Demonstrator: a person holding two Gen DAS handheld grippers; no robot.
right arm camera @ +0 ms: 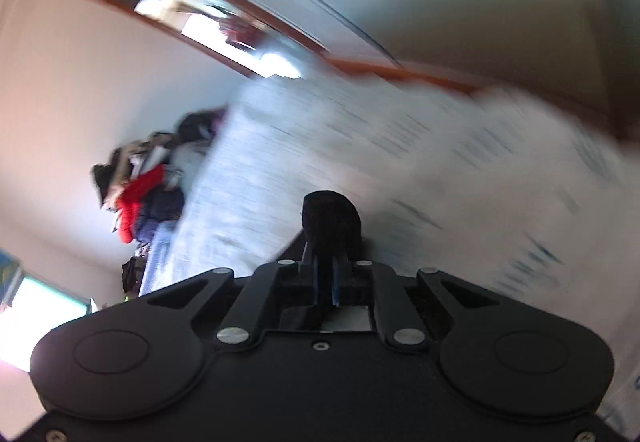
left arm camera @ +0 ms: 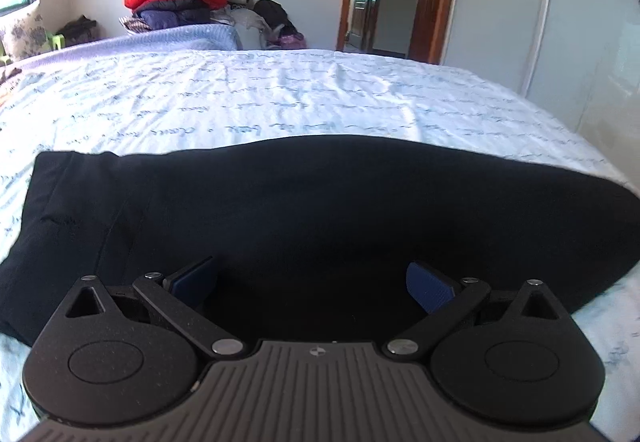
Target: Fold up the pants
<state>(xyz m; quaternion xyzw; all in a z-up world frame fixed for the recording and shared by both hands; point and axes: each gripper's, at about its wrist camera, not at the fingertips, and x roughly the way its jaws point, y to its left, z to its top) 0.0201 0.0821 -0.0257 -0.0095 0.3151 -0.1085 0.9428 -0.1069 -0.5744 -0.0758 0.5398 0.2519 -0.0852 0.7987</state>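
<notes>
1. Black fabric fills the near half of the left wrist view: the pants (left arm camera: 320, 209) lie flat across the near edge of the bed (left arm camera: 280, 101), one end squared off at the left.
2. Right gripper (right arm camera: 326, 274) has its jaws clamped on a bunched tuft of that black cloth, which pokes up just past the pads; the picture is streaked with blur, so how much cloth trails below I can't tell.
3. Left gripper (left arm camera: 312, 286) hovers over the pants, jaws wide apart, nothing between them.
4. Doing it well, I reckon: carry the pinched end in a smooth arc over the flat part, line up the edges, and let the left one pin or smooth the cloth.
5. Writing: cursive script runs over the bedsheet, too small to read. No brand or label shows.
</notes>
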